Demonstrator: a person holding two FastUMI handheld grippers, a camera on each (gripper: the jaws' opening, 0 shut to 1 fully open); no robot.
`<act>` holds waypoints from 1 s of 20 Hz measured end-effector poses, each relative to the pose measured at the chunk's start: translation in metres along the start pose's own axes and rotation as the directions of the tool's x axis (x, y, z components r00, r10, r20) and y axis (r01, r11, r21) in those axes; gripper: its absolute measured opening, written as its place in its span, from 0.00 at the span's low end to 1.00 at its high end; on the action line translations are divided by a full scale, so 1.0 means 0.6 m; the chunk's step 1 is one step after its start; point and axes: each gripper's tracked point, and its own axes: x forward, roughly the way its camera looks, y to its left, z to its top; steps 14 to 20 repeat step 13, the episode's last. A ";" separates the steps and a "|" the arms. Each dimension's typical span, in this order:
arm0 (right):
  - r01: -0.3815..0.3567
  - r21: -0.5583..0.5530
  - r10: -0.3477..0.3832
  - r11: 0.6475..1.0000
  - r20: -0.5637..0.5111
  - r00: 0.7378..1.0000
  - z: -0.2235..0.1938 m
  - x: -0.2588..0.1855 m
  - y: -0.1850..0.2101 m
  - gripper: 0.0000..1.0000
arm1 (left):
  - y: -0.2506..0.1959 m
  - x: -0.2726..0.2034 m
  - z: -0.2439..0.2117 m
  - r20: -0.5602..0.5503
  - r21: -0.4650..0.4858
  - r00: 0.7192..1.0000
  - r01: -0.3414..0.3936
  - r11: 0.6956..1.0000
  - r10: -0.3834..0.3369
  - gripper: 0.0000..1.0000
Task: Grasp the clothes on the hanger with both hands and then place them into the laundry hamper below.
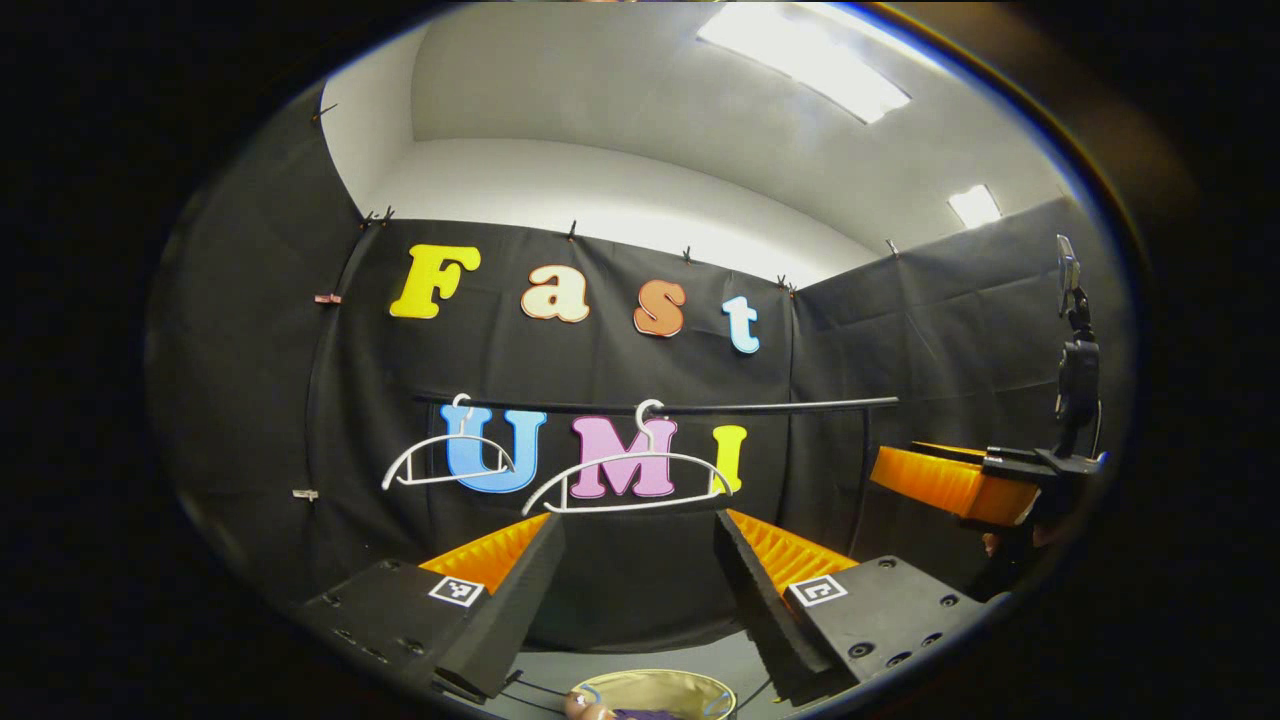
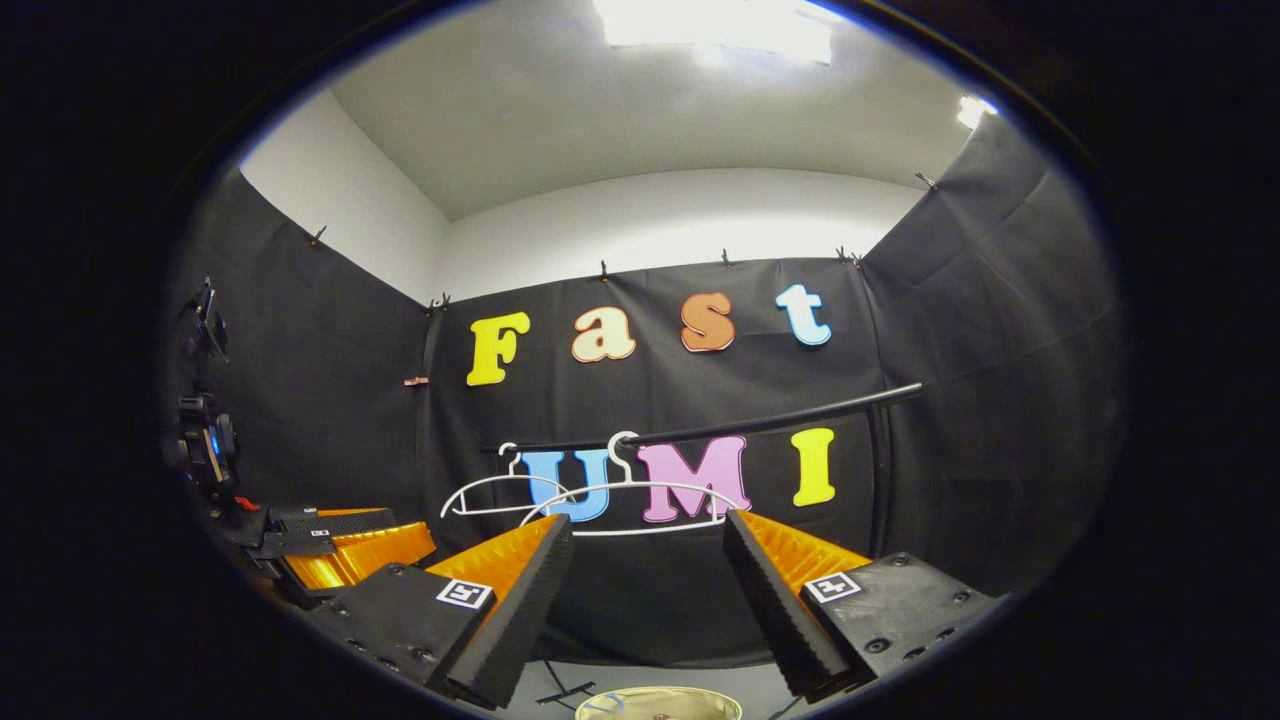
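Two white hangers hang bare on a black rail: one to the left and a nearer one straight ahead. My left gripper is open just below the nearer hanger, with nothing between its fingers. In the right gripper view the same hangers hang on the rail, and my right gripper stands open and empty under them. Below lies the round laundry hamper; a bit of purple cloth shows inside it.
The right gripper and its camera mount show at the right edge of the left gripper view. In the right gripper view the left gripper sits low at the left. Black cloth walls close the booth on three sides, with grey floor around the hamper.
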 end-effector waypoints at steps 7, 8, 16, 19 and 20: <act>-0.010 0.018 0.010 1.000 0.003 1.000 0.005 -0.006 -0.018 0.97 | -0.017 -0.001 -0.004 -0.008 0.035 1.000 -0.030 0.999 0.030 0.95; -0.010 0.018 0.010 1.000 0.003 1.000 0.007 -0.009 -0.020 0.97 | -0.018 0.000 -0.003 -0.009 0.036 0.999 -0.031 0.999 0.032 0.95; -0.021 0.017 0.021 1.000 0.008 1.000 0.014 -0.012 -0.025 0.97 | -0.031 -0.004 0.003 -0.004 0.025 0.999 -0.034 0.999 0.034 0.95; -0.021 0.017 0.021 1.000 0.008 1.000 0.014 -0.012 -0.025 0.97 | -0.031 -0.004 0.003 -0.004 0.025 0.999 -0.034 0.999 0.034 0.95; -0.021 0.017 0.021 1.000 0.008 1.000 0.014 -0.012 -0.025 0.97 | -0.031 -0.004 0.003 -0.004 0.025 0.999 -0.034 0.999 0.034 0.95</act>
